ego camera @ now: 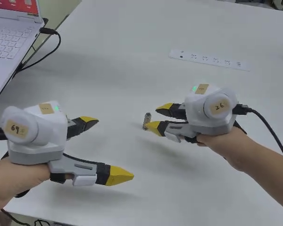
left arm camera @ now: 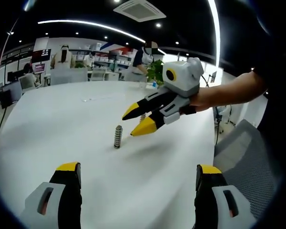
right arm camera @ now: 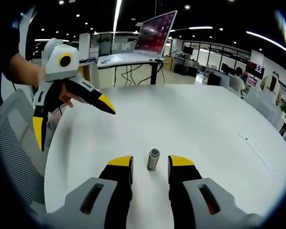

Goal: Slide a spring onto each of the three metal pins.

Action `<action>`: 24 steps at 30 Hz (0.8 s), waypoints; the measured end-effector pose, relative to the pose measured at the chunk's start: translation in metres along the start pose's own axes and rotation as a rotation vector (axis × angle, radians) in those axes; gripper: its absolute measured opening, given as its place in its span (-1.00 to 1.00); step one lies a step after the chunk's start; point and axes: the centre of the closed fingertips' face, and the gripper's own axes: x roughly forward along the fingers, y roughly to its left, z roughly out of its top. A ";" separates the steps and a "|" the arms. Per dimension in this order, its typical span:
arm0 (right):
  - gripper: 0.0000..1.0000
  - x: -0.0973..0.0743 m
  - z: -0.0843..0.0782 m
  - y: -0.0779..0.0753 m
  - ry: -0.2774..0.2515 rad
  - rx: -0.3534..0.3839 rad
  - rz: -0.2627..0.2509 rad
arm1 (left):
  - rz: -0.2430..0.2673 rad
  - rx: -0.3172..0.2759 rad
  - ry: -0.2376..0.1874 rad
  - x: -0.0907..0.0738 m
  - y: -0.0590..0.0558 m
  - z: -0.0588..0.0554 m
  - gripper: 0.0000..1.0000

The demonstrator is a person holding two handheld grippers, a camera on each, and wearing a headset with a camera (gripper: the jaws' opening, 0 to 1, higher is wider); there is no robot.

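Observation:
One small metal spring (ego camera: pixel 146 121) stands upright on the white table (ego camera: pixel 132 56). My right gripper (ego camera: pixel 158 117) is open, and its yellow tips reach the spring from the right. In the right gripper view the spring (right arm camera: pixel 153 159) stands between the tips of my right gripper (right arm camera: pixel 150 161), with a gap on each side. My left gripper (ego camera: pixel 107 148) hovers at the near left, open wide and holding nothing. In the left gripper view the spring (left arm camera: pixel 117 136) is well ahead of my left gripper (left arm camera: pixel 137 168), beside the right gripper (left arm camera: pixel 135 122).
An open white laptop (ego camera: pixel 9 37) sits at the far left corner, with a black cable (ego camera: pixel 52 40) running from it. A white power strip (ego camera: pixel 209 60) lies at the back right. The right gripper trails a black cord (ego camera: pixel 269 132).

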 end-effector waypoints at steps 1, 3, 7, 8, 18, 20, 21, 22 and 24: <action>-0.41 -0.003 0.001 0.001 -0.007 -0.002 0.001 | 0.001 0.001 -0.001 0.000 0.000 0.001 0.96; -0.39 -0.008 0.003 0.002 -0.016 -0.003 0.001 | 0.001 0.004 -0.003 0.001 0.000 0.003 0.96; -0.26 -0.020 0.010 0.008 -0.058 0.016 0.003 | 0.004 0.013 -0.004 0.002 0.000 0.006 0.96; -0.23 -0.022 0.011 0.009 -0.065 0.018 0.002 | 0.005 0.014 -0.006 0.002 0.001 0.007 0.96; -0.07 -0.057 0.006 0.014 -0.115 0.054 -0.025 | 0.009 0.025 -0.020 0.012 -0.002 0.017 0.96; -0.06 -0.066 0.002 0.014 -0.127 0.055 -0.038 | 0.004 0.026 -0.020 0.015 -0.005 0.017 0.96; -0.05 -0.071 0.000 0.015 -0.141 0.057 -0.043 | 0.001 0.028 -0.019 0.015 -0.007 0.018 0.96; -0.03 -0.074 -0.002 0.015 -0.147 0.074 -0.045 | -0.002 0.028 -0.019 0.016 -0.009 0.018 0.96; 0.04 -0.082 -0.008 0.015 -0.153 0.115 -0.053 | -0.013 0.030 -0.025 0.017 -0.012 0.020 0.96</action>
